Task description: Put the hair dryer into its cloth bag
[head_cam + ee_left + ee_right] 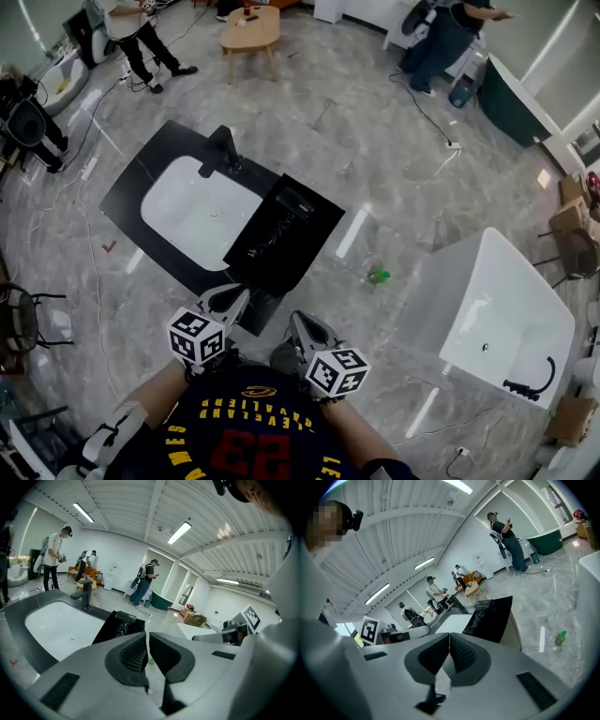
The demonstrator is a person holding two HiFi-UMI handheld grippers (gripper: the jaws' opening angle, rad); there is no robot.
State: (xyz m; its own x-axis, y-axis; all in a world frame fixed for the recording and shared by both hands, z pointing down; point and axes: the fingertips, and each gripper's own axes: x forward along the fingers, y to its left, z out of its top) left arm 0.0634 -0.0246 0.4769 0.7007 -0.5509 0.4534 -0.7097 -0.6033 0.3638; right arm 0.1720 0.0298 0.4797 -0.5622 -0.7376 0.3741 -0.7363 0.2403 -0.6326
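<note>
Sink point(197, 211) at the left of the black surface point(131, 192). Left gripper point(228, 300) hovers over the near edge, jaws pressed together, nothing between them. Dryer point(292, 202) lies on the flat black bag point(319, 225) at the surface's right end, cord trailing toward us. Right gripper point(305, 325) alongside, jaws together too, empty. Green bottle point(378, 276) on the floor point(375, 141) further right.
</note>
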